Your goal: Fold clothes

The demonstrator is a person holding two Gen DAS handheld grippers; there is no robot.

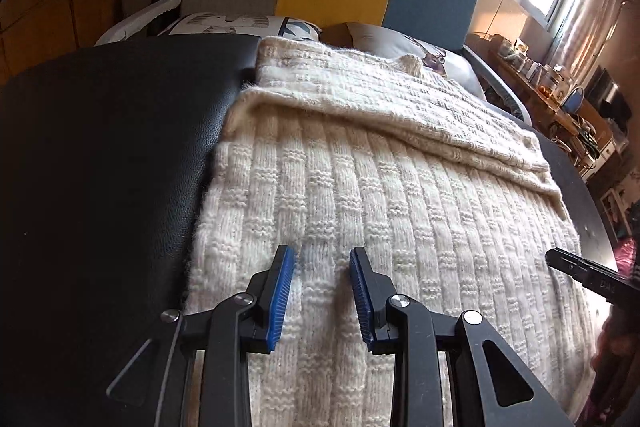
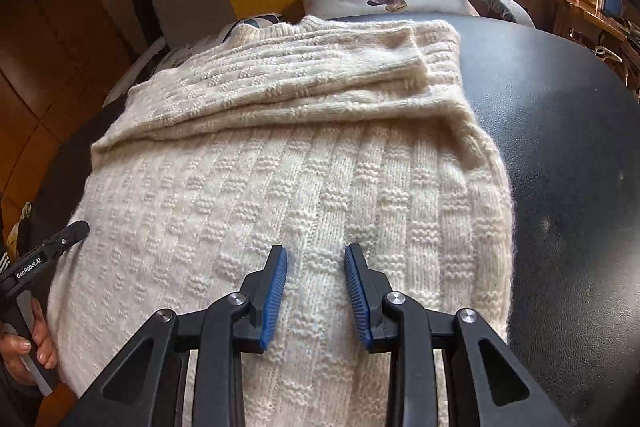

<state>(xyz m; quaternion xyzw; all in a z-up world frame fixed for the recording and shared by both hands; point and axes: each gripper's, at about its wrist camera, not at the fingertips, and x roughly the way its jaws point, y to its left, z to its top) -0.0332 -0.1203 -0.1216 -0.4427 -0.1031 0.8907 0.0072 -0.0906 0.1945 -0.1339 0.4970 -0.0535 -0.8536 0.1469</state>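
Left wrist view shows your left gripper (image 1: 322,259) with jaws parted over the cream knit sweater (image 1: 360,187), which lies on the black table (image 1: 100,147), long axis running away from you, sleeves folded across its far end. Your right gripper (image 2: 316,255) likewise hovers released.

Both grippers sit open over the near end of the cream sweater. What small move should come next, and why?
Probably lower both and close on the near hem. The left gripper and right gripper are open above the cream knit sweater, holding nothing. Its sleeves already lie folded across the far part on the black leather surface, so the bottom half seems ready to fold upward.
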